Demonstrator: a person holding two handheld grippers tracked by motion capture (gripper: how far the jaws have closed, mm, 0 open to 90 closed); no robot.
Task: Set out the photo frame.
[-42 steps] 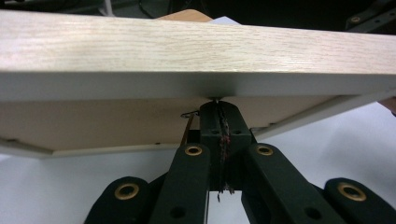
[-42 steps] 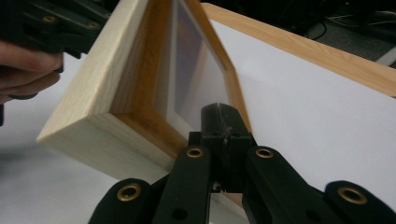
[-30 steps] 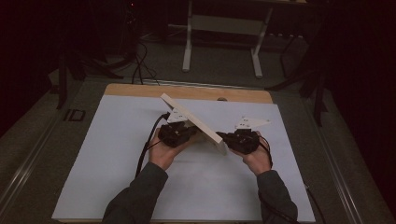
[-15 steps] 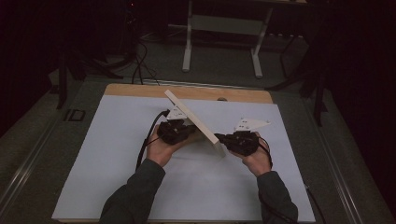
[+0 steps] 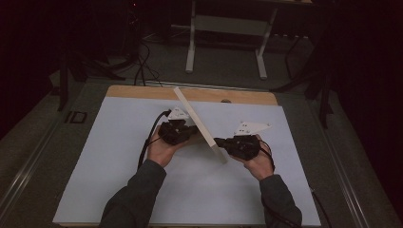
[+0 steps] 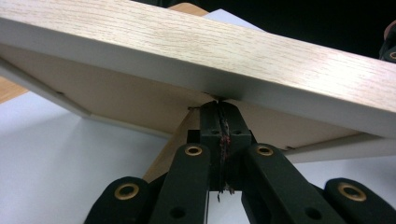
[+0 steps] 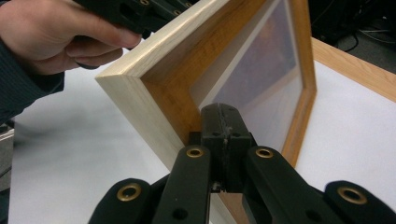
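Wooden frame (image 5: 199,124) is up on edge over the middle of the white sheet (image 5: 95,156), w/ its long top edge running diagonally from the far centre toward the near right in the high view. It's tilted, not flat. In the left gripper view the frame (image 6: 201,51) crosses the pic as a pale oak band w/ a white-ish lower edge, and the brown backing panel sits below it. In the right gripper view the frame (image 7: 154,93) shows a mitred corner, a deep inner lip and a pane w/ a greyish sheen.

Left gripper (image 5: 186,133) is on the frame's left side, jaws closed right together; tips (image 6: 219,105) butt against the underside edge of the frame, nothing seen clamped betw. them. Right gripper (image 5: 219,141) is on the frame's right side near the low end, jaws also closed tight together, tips (image 7: 223,114) pressed into the inner corner of the frame, no part of it betw. them.

Person's left hand (image 7: 56,37) wraps its gripper just behind the frame. Sheet covers a wood-edged table (image 5: 142,91); a white-legged stand (image 5: 228,42) sits well beyond, on dark floor.
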